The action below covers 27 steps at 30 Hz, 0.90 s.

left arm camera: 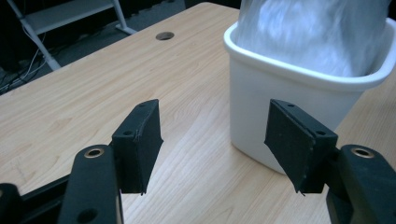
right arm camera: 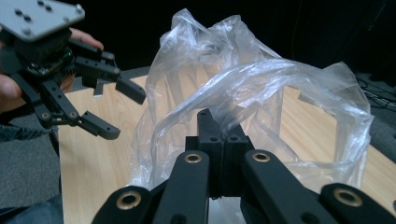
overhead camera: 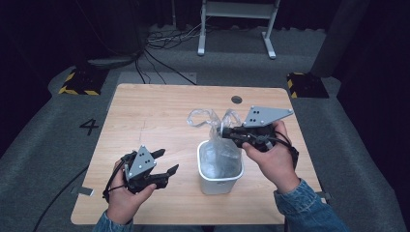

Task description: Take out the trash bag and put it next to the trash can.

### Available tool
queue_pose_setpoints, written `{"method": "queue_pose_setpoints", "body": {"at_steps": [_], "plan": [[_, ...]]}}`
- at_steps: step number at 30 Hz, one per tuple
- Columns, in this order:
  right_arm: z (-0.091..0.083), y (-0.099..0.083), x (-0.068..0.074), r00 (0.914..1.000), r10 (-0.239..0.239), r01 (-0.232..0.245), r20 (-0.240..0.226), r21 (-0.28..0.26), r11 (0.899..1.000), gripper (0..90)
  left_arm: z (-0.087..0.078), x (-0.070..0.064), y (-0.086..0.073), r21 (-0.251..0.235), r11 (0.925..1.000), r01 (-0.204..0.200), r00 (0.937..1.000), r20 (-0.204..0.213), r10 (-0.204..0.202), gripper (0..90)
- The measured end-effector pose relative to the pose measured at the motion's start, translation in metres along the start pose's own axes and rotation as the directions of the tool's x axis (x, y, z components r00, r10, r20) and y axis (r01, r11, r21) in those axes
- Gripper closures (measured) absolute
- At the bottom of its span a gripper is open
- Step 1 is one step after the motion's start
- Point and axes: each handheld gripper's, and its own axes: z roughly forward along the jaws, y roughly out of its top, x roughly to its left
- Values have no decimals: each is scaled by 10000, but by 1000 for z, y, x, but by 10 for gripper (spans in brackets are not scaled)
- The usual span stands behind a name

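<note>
With your right tongs clamped on the bag above the bin and your left tongs wide open, empty, beside it, pulling could tip the unsteadied bin.

Pretty dim room, walls basically black. Light wood table with a round cable hole just beyond the right gripper. Grey carpet floor, a "4" out past the left gripper. White metal frame at the back, maybe a desk.
</note>
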Motion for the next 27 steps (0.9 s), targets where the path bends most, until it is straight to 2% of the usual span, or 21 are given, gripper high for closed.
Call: {"method": "queue_pose_setpoints", "body": {"at_steps": [4, 5, 10, 20, 27], "plan": [[-9, 10, -2, 9999, -15, 18, 153, -194, 9998, 900, -3, 6, -8, 100, 9998, 151, 9999, -66, -151, 351], [-11, 13, -2, 9998, -39, 44, 182, -235, 9997, 900, -4, 8, -10, 274, 9995, 175, 9998, -100, -172, 350], [-24, 25, -4, 9990, -99, 119, 443, -441, 9990, 900, -7, 17, -20, 368, 9985, 408, 9985, -378, -394, 344], [-52, 37, -15, 9947, 114, -27, 1019, -848, 9964, 900, -4, 27, -26, 465, 9973, 574, 9974, -464, -552, 343], [-78, 42, -27, 9867, 316, -119, 1596, -1224, 9924, 900, -2, 33, -27, 594, 9963, 616, 9970, -511, -586, 341]]}}
